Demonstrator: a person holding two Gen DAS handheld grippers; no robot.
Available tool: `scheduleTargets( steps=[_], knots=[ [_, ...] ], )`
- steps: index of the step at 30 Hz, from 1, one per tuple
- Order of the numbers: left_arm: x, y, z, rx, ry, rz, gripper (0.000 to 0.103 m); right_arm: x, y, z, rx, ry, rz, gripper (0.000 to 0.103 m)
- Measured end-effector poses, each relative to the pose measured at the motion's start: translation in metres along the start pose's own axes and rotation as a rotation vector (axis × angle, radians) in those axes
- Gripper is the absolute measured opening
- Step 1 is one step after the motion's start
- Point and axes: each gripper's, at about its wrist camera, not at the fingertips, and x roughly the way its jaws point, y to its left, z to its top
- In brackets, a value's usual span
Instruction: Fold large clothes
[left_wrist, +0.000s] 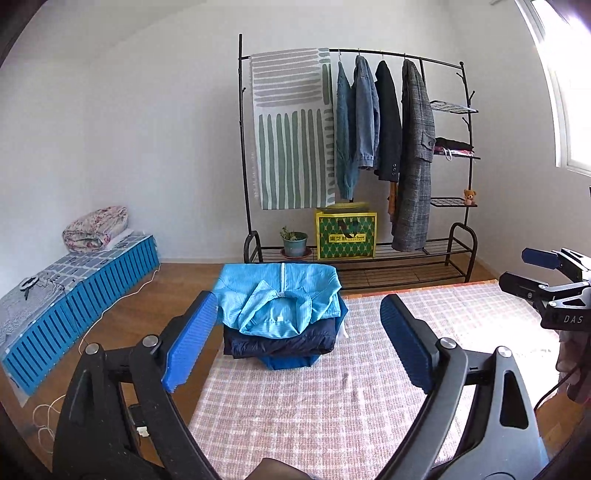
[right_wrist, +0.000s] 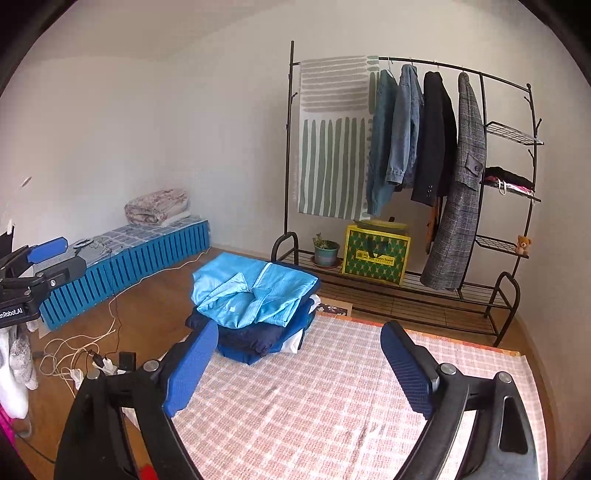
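Note:
A stack of folded clothes sits at the mat's far left corner. On top lies a light blue zip jacket (left_wrist: 280, 295) (right_wrist: 255, 291), collar toward me. Under it are a dark navy garment (left_wrist: 280, 341) (right_wrist: 251, 338) and a blue one at the bottom. My left gripper (left_wrist: 299, 301) hangs above the pink checked mat (left_wrist: 332, 406) (right_wrist: 314, 406), short of the stack, open with nothing between its blue pads. My right gripper (right_wrist: 301, 328) is open and empty too, to the right of the left one. Each shows at the edge of the other's view: the right gripper (left_wrist: 546, 273) and the left gripper (right_wrist: 44, 258).
A black clothes rack (left_wrist: 369, 147) (right_wrist: 406, 166) with hanging coats and a striped cloth stands against the far wall. A green bag (left_wrist: 345, 236) and a plant pot (left_wrist: 295, 243) sit on its lower shelf. A low blue slatted bench (left_wrist: 92, 288) runs along the left. Cables (right_wrist: 81, 354) lie on the wooden floor.

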Motion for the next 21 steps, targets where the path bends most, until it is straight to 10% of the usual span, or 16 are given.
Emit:
scheduleTargets(
  steps=[21],
  knots=[
    [-0.032, -0.046, -0.037, -0.08, 0.081, 0.056, 0.103, -0.055, -0.036, -0.045, 0.092, 0.002, 0.027, 0.103]
  ],
)
